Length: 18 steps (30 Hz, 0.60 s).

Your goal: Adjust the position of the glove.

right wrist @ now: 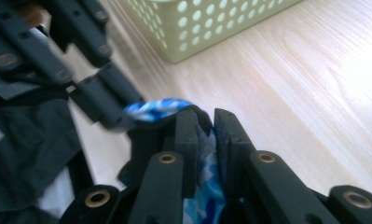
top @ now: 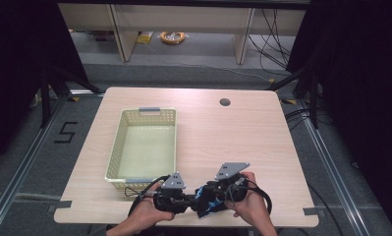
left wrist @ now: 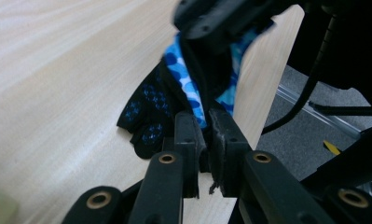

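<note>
The glove, black with a blue camouflage pattern, hangs between the two grippers just off the near right corner of the basket, close to the table's near edge. The left gripper is clamped on one edge of the glove; the right gripper is clamped on another part of it. The two grippers sit almost tip to tip.

The basket stands on the left half of the table, its near rim just beside the left gripper. To the right of the basket the tabletop lies bare as far as the right edge and the far edge, where a round hole sits.

The left gripper view shows the glove's dotted black palm side lying on the wood, the blue fabric rising into the right gripper above, and the table edge with floor just beyond. The right gripper view shows the blue fabric pinched between its jaws, the left gripper gripping the fold, and the basket's perforated wall behind.
</note>
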Tool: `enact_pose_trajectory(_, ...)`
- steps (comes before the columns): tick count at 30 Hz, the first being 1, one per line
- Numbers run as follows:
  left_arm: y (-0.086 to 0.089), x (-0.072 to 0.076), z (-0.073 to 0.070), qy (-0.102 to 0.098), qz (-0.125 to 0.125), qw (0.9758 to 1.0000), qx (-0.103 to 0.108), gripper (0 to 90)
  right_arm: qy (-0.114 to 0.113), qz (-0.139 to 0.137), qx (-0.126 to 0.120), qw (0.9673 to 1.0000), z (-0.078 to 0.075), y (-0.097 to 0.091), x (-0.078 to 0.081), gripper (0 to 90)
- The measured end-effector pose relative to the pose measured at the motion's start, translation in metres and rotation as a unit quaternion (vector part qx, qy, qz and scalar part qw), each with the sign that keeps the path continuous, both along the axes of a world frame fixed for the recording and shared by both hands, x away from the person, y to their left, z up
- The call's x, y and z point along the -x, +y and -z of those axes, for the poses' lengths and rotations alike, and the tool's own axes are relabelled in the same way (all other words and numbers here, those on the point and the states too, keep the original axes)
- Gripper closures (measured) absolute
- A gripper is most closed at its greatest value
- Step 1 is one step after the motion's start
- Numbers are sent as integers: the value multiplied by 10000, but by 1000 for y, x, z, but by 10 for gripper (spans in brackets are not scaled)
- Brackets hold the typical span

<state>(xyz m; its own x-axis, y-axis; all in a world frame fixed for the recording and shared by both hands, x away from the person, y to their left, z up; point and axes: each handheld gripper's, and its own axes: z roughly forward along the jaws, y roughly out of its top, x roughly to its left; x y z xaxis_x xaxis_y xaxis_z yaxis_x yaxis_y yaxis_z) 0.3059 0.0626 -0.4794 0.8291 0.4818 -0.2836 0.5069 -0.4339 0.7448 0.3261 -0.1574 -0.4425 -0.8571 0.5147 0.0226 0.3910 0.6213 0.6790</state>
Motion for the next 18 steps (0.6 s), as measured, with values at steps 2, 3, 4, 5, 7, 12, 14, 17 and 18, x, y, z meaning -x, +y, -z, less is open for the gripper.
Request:
enact_pose_trajectory(2, 1, -2, 3, -4, 16, 10000, -17, 813, 85, -21, 136, 9999, 5, 8, -5, 787)
enact_pose_trajectory(3, 2, -3, 5, 1, -15, 10000, -29, 812, 24, -37, 133, 9999, 8, 12, -9, 772)
enact_pose_trajectory(4, 3, -4, 7, 13, -82, 10000, -25, 812, 120, -22, 209, 9997, 10, 15, -11, 749)
enact_pose_trajectory(5, 4, -4, 9, 47, -185, 9998, -19, 811, 131, 42, 251, 9996, 12, 18, -13, 733)
enact_pose_trajectory(7, 7, -8, 11, 31, -247, 9997, -64, 811, 70, 58, 381, 9992, 16, 21, -18, 707)
enact_pose_trajectory(12, 8, -10, 17, 91, -476, 9988, -95, 812, -105, 382, 65, 9992, 15, 15, -20, 586)
enact_pose_trajectory(14, 7, -10, 19, 87, -514, 9986, -108, 810, -176, 630, -11, 9979, 8, 9, -13, 580)
enact_pose_trajectory(17, 6, -9, 19, 49, -483, 9987, -131, 809, -50, 926, 34, 9957, -2, -6, -4, 599)
enact_pose_trajectory(18, 7, -10, 19, 32, -422, 9990, -162, 809, -175, 1064, 37, 9942, -1, -12, -2, 612)
